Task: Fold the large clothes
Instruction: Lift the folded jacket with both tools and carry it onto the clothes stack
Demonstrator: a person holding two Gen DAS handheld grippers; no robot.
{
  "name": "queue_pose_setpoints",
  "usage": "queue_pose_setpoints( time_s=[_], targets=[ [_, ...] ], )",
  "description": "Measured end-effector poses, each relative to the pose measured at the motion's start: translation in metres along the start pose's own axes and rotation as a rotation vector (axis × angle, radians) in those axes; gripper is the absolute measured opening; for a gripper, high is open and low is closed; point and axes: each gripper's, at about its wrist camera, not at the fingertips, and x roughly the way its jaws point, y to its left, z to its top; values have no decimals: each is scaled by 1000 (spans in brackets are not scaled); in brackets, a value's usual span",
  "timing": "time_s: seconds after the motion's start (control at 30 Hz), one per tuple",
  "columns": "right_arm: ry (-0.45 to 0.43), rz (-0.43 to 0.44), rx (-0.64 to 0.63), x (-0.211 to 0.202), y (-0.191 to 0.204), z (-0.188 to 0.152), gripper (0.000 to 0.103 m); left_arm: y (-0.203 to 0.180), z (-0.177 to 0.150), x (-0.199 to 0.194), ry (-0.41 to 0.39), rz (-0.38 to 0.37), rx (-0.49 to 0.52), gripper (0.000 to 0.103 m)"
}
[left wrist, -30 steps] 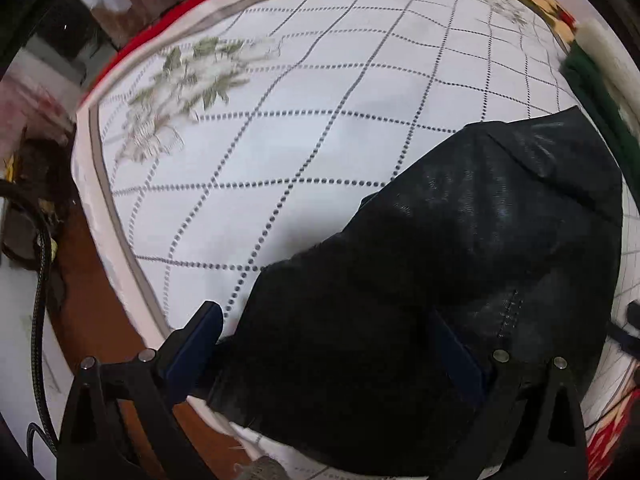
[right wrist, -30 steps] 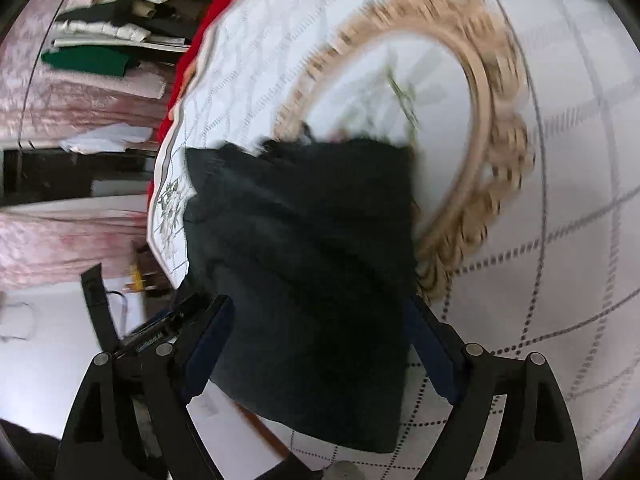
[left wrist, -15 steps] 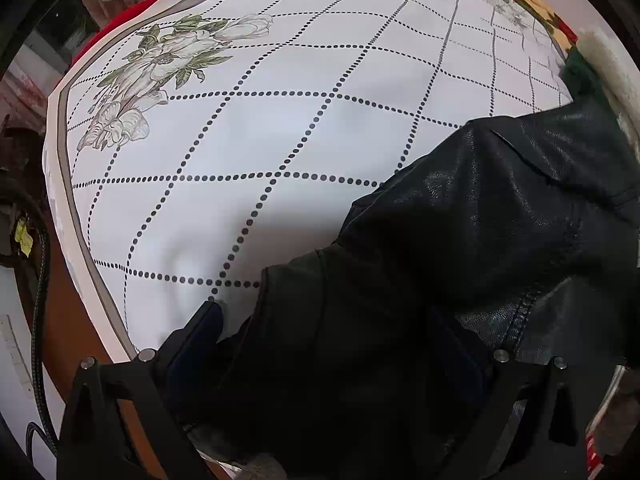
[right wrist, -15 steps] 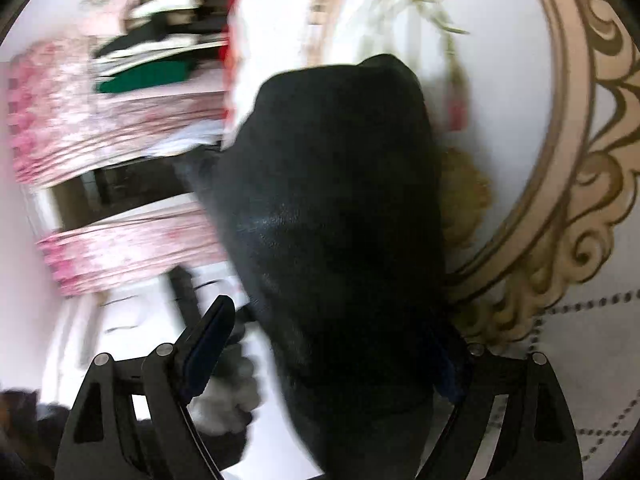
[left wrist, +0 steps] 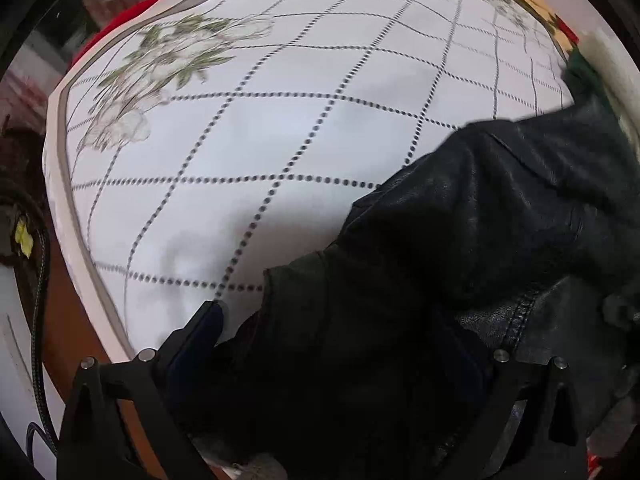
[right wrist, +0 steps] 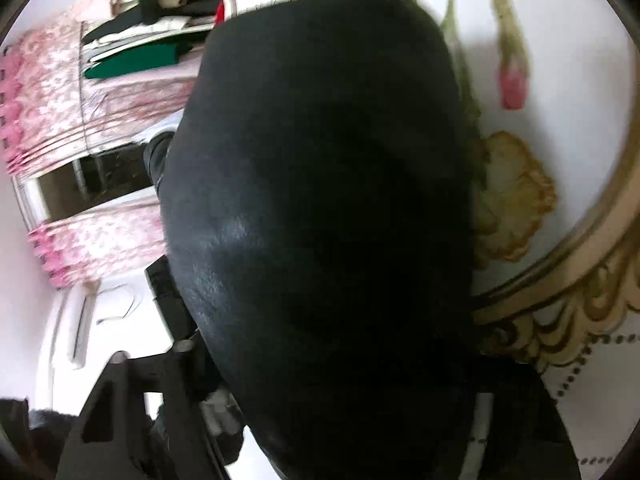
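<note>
A black leather jacket (left wrist: pixel 460 248) lies over the lower right of the white tablecloth (left wrist: pixel 280 120) in the left wrist view. My left gripper (left wrist: pixel 340 344) has its fingers wide apart, and the jacket's dark hem bunches between them and hides the right finger. In the right wrist view the jacket (right wrist: pixel 320 200) fills the middle and drapes over my right gripper (right wrist: pixel 332 380). Its fingers are hidden under the leather, so I cannot tell how the jaws stand.
The tablecloth has a dotted diamond grid, a flower print (left wrist: pixel 160 60) at the far left and a gold oval frame print (right wrist: pixel 560 312). The table's left edge (left wrist: pixel 76 240) drops to the floor. Folded clothes (right wrist: pixel 136 48) sit on a shelf beyond pink curtains.
The right gripper has moved in close, so the jacket now covers most of its view and its fingers. In the left view the jacket has shifted rightward and lies more crumpled.
</note>
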Motion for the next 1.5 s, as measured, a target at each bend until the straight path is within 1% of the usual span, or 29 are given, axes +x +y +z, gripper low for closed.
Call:
queue_pose_setpoints(
  time_s=[0.03, 0.07, 0.1, 0.17, 0.23, 0.3, 0.37, 0.4, 0.43, 0.47, 0.5, 0.53, 0.57, 0.6, 0.63, 0.67, 0.7, 0.77, 0.9, 1.0, 1.03, 1.13, 1.23, 1.37, 1.47, 1.5],
  targets=[
    [-16, 1, 10, -2, 0, -3, 60, 6, -3, -8, -6, -2, -12, 103],
    [-34, 5, 17, -4, 2, -9, 55, 10, -8, -20, -21, -13, -27, 103],
    [-54, 11, 25, -5, 4, -14, 52, 14, -13, -31, -38, -22, -42, 103],
    [-96, 17, 49, -12, 8, -28, 51, 27, -28, -54, -62, -45, -95, 103],
    [-135, 37, 93, -14, 5, -38, 50, 41, -43, -63, -64, -81, -157, 103],
    [-159, 53, 122, -19, -4, -49, 50, 45, -52, -57, -47, -117, -203, 103],
    [-165, 79, 160, -13, -18, -51, 52, 47, -52, -39, -12, -182, -278, 101],
    [-164, 86, 167, -12, -23, -52, 56, 48, -50, -28, -4, -233, -322, 101],
    [-162, 80, 171, -9, -28, -51, 58, 48, -46, -23, 2, -267, -347, 101],
    [-162, 68, 169, -4, -31, -49, 63, 46, -42, -17, 3, -289, -361, 101],
    [-161, 60, 166, 0, -33, -47, 65, 43, -39, -16, -4, -288, -370, 101],
    [-163, 61, 171, 0, -36, -46, 66, 41, -36, -15, -28, -283, -377, 97],
    [-167, 62, 179, 7, -36, -45, 66, 40, -35, -23, -67, -277, -380, 71],
    [-175, 55, 170, 11, -33, -45, 65, 38, -32, -27, -95, -260, -375, 58],
    [-185, 47, 155, 5, -31, -48, 62, 36, -30, -28, -104, -262, -365, 44],
    [-195, 67, 153, -1, -31, -48, 56, 34, -29, -32, -118, -262, -353, 36],
    [-198, 89, 156, 1, -29, -49, 53, 32, -26, -36, -120, -257, -342, 33],
    [-204, 98, 125, 1, -19, -49, 49, 28, -24, -47, -137, -250, -311, 24],
    [-211, 138, 85, -4, 2, -49, 47, 23, -20, -82, -179, -242, -254, 20],
    [-216, 174, 56, -21, 21, -51, 47, 18, -13, -105, -205, -253, -224, 20],
    [-216, 182, 49, -36, 25, -51, 47, 15, -9, -114, -210, -255, -212, 20],
    [-226, 207, 19, -46, 62, -38, 47, 2, 5, -142, -233, -275, -179, 20],
    [-247, 221, -10, -74, 92, -32, 47, -17, 26, -170, -259, -311, -148, 20],
    [-310, 238, -30, -125, 126, -12, 47, -61, 67, -202, -302, -375, -97, 20],
    [-376, 237, -45, -168, 151, 23, 47, -106, 105, -215, -323, -439, -68, 20],
    [-397, 237, -51, -185, 156, 32, 47, -127, 121, -220, -333, -461, -49, 20]
  ],
)
